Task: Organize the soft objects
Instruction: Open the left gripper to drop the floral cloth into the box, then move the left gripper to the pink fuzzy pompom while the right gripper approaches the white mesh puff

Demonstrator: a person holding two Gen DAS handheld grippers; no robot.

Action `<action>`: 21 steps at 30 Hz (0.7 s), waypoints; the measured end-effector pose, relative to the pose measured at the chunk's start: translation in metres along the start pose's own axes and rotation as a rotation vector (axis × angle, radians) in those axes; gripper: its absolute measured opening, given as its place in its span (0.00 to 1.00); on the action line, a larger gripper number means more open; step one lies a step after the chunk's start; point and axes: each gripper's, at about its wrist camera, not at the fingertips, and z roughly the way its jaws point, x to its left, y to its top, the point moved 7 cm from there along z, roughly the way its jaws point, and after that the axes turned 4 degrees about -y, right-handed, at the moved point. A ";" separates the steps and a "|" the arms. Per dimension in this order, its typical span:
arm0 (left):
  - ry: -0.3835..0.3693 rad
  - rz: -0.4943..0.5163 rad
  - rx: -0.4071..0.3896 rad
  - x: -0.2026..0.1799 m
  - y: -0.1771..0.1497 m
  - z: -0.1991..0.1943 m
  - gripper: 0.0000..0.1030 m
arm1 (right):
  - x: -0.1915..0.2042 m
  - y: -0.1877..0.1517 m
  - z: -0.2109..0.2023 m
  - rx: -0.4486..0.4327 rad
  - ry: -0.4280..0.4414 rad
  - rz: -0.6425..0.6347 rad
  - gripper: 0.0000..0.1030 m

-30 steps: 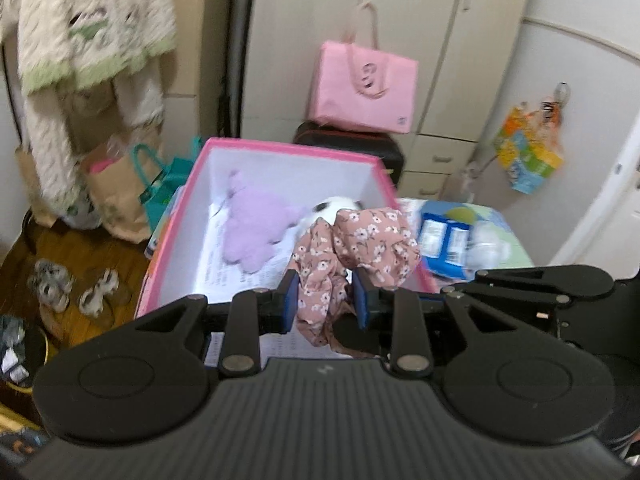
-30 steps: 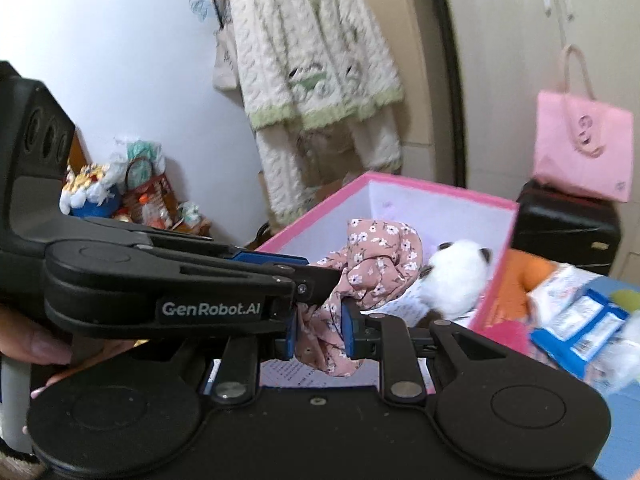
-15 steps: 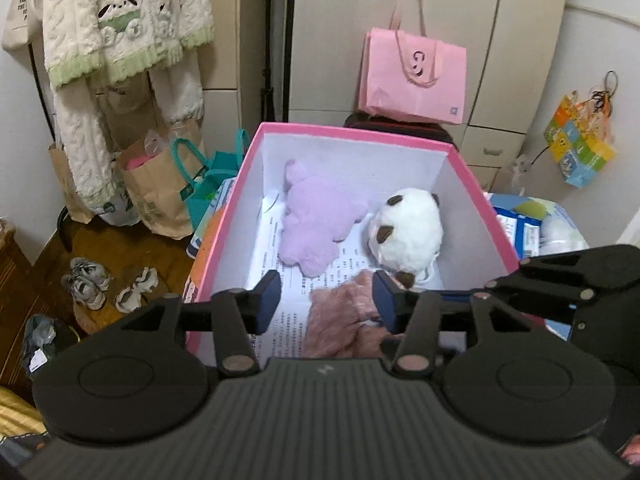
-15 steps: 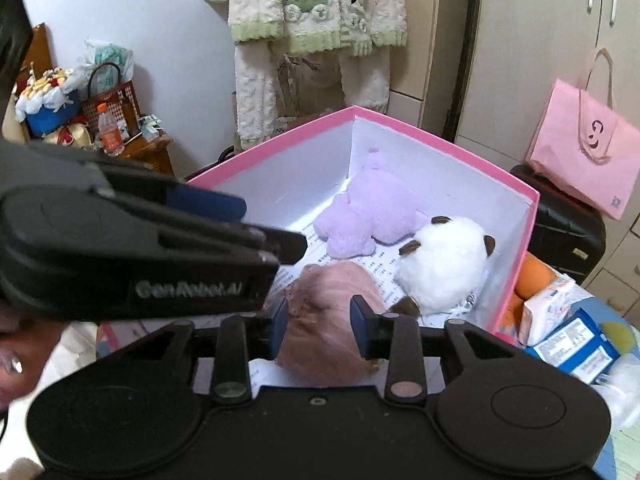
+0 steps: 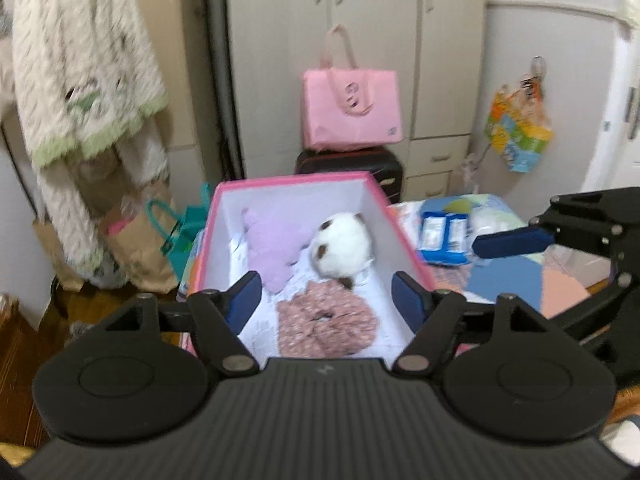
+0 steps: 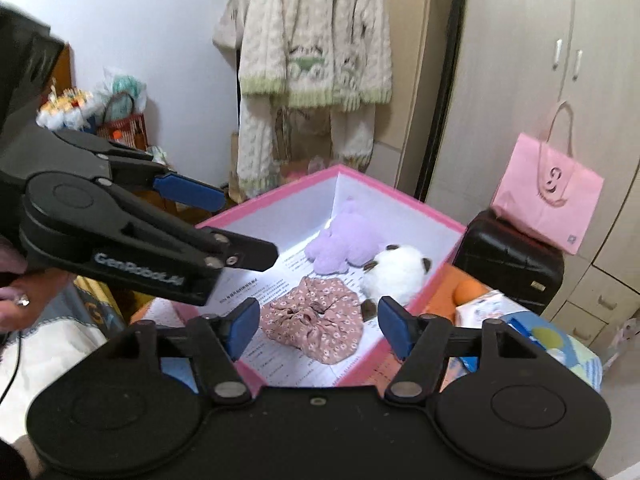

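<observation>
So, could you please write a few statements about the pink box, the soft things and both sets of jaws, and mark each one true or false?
1. The floral scrunchie lies on the floor of the pink box. True.
2. The left gripper is clamped on the scrunchie. False: its jaws have just been opening and hold nothing.
3. The purple plush lies beside the white plush. True.
4. The right gripper holds the white plush. False: its jaws stand open and empty.
</observation>
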 end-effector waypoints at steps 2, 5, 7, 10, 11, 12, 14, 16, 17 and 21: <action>-0.029 0.014 -0.016 -0.015 0.001 -0.009 0.72 | -0.015 -0.009 -0.018 -0.030 -0.010 0.044 0.70; -0.068 0.045 -0.027 -0.036 0.002 -0.017 0.74 | -0.036 -0.024 -0.045 -0.071 -0.061 0.060 0.70; -0.084 0.068 -0.035 -0.050 0.003 -0.019 0.75 | -0.050 -0.034 -0.060 -0.093 -0.092 0.069 0.70; -0.121 0.095 -0.038 -0.073 0.003 -0.016 0.76 | -0.071 -0.051 -0.078 -0.117 -0.138 0.089 0.71; -0.138 0.102 -0.034 -0.082 0.004 -0.012 0.76 | -0.079 -0.056 -0.079 -0.121 -0.152 0.098 0.72; -0.150 0.107 -0.030 -0.088 0.003 -0.009 0.76 | -0.086 -0.061 -0.080 -0.125 -0.164 0.105 0.73; -0.179 0.113 -0.018 -0.105 0.003 0.004 0.76 | -0.097 -0.071 -0.079 -0.131 -0.186 0.109 0.73; -0.201 0.114 -0.010 -0.121 0.002 0.016 0.76 | -0.108 -0.082 -0.076 -0.138 -0.218 0.101 0.74; -0.203 0.113 -0.008 -0.127 0.001 0.022 0.76 | -0.113 -0.087 -0.073 -0.139 -0.235 0.095 0.74; -0.178 0.141 -0.010 -0.151 -0.003 0.055 0.76 | -0.141 -0.107 -0.054 -0.112 -0.309 0.085 0.75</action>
